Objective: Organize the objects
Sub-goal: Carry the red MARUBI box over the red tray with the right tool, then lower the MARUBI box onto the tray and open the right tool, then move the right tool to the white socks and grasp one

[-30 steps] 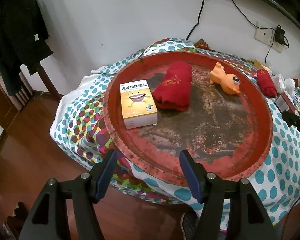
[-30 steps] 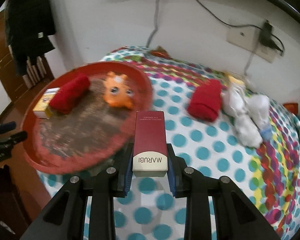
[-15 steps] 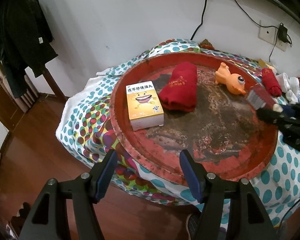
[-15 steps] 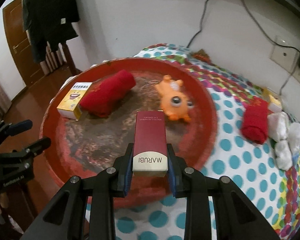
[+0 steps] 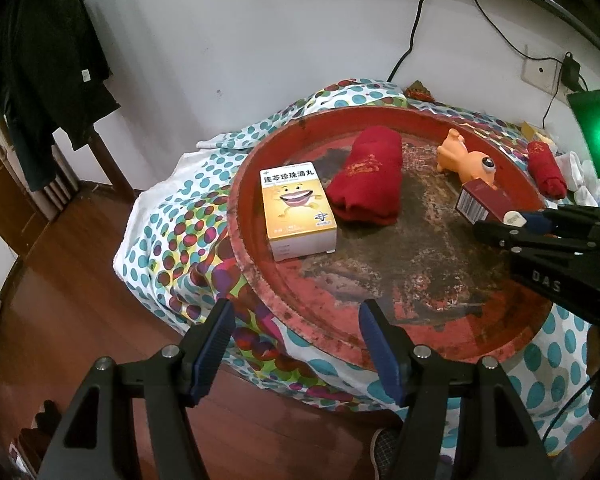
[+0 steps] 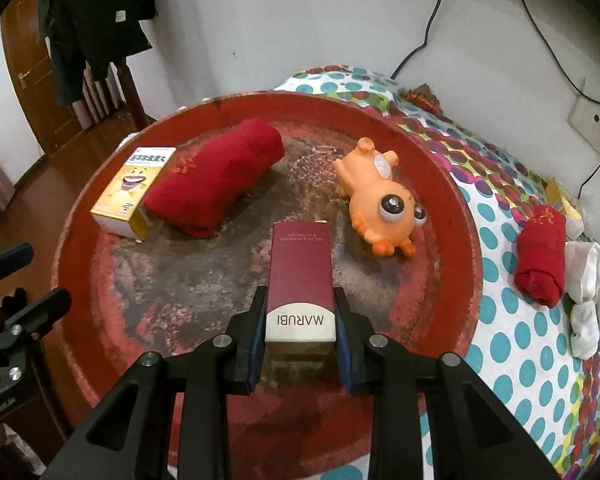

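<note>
The right gripper [image 6: 300, 332] is now hanging over the middle of the round red tray [image 6: 456, 216], having carried the maroon MARUBI box [image 6: 300, 280] in from above the dotted cloth beside the tray a second ago; its jaws are clamping tight on the box's sides near the white end, and the box is not yet resting on the tray. The left gripper [image 5: 296, 344] is staying where it was, off the tray's near edge, jaws standing wide with nothing between them. Lying on the tray are a yellow medicine box [image 5: 298, 210], a rolled red cloth [image 5: 366, 176] just beside it, and an orange rubber toy [image 6: 380, 196]. The tray is sitting on a worktop draped in a polka-dot cloth [image 6: 512, 336], where a second red roll [image 6: 540, 256] and white socks [image 6: 588, 292] are lying. Behind are a white wall, dark clothing [image 5: 40, 80] hanging, and a wooden floor [image 5: 60, 300].
</note>
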`<state>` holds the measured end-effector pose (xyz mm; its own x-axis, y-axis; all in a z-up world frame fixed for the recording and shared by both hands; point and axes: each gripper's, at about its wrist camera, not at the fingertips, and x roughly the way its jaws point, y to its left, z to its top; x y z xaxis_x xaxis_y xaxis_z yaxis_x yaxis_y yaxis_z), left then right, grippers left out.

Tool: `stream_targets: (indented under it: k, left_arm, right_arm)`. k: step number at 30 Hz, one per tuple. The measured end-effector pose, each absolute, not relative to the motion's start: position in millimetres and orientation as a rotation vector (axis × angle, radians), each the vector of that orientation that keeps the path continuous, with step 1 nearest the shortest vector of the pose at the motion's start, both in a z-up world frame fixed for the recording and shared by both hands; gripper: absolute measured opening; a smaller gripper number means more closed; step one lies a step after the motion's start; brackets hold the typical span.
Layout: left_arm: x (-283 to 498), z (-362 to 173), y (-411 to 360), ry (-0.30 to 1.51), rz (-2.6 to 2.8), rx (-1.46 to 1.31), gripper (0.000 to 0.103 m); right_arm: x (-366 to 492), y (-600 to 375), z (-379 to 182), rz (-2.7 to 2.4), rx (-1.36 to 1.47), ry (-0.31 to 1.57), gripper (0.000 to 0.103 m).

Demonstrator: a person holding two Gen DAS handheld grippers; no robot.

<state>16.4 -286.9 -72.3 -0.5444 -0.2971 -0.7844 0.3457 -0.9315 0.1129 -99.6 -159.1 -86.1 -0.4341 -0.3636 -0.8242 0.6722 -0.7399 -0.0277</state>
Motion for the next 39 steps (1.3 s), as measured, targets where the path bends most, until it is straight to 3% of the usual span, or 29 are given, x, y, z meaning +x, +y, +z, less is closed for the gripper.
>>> stream_targets:
  k: [21,39]
  left_arm:
    - [18,-73,-289,0.088,-2.475,1.254,0.066]
    - [15,-79,-285,0.072,-2.469,1.275,0.066]
  right_arm:
    - [-116,-168,-99,-2.199,1.180,0.484,0.029]
    - [-106,-152,-83,-2.216,1.112,0.415,0.052]
